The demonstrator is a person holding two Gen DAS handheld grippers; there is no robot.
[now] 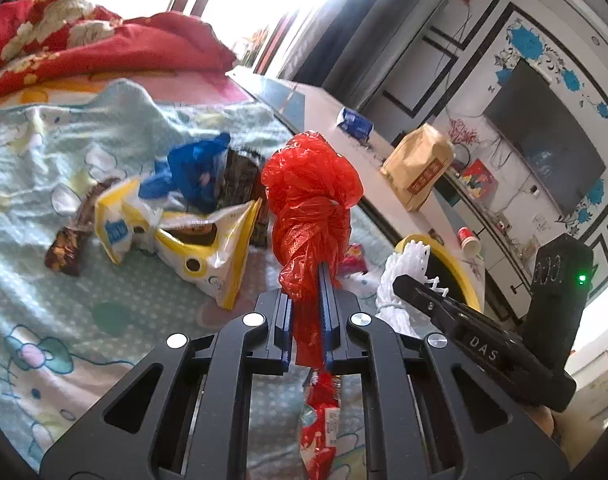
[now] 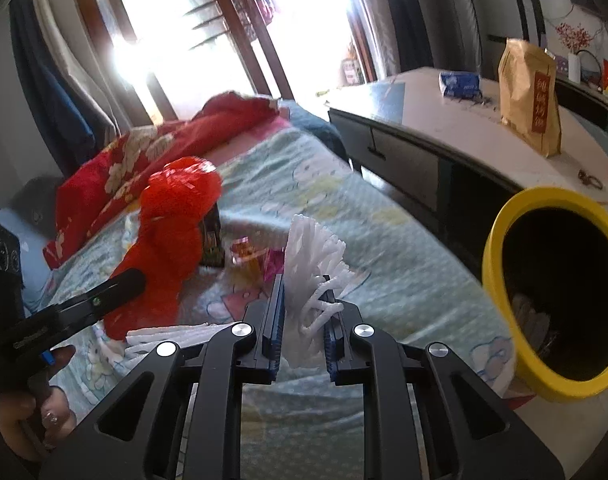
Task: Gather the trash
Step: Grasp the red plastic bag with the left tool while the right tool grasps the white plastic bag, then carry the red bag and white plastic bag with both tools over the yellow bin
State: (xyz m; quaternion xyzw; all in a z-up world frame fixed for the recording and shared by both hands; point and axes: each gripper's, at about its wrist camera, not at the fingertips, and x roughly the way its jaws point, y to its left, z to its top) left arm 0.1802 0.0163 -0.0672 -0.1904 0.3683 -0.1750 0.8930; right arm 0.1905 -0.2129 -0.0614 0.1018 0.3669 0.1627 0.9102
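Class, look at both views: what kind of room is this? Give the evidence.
Most likely a bedroom at home: a bed with a patterned sheet, a red quilt bunched at its head, and a wall-mounted TV.

bin inside (image 2: 560, 300): too dark, contents unclear
red snack wrapper (image 1: 320, 420): mostly hidden behind the gripper frame

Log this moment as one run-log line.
left claw: shut on red plastic bag | right claw: shut on white foam net | yellow bin: open, beside bed | wrappers: on bed
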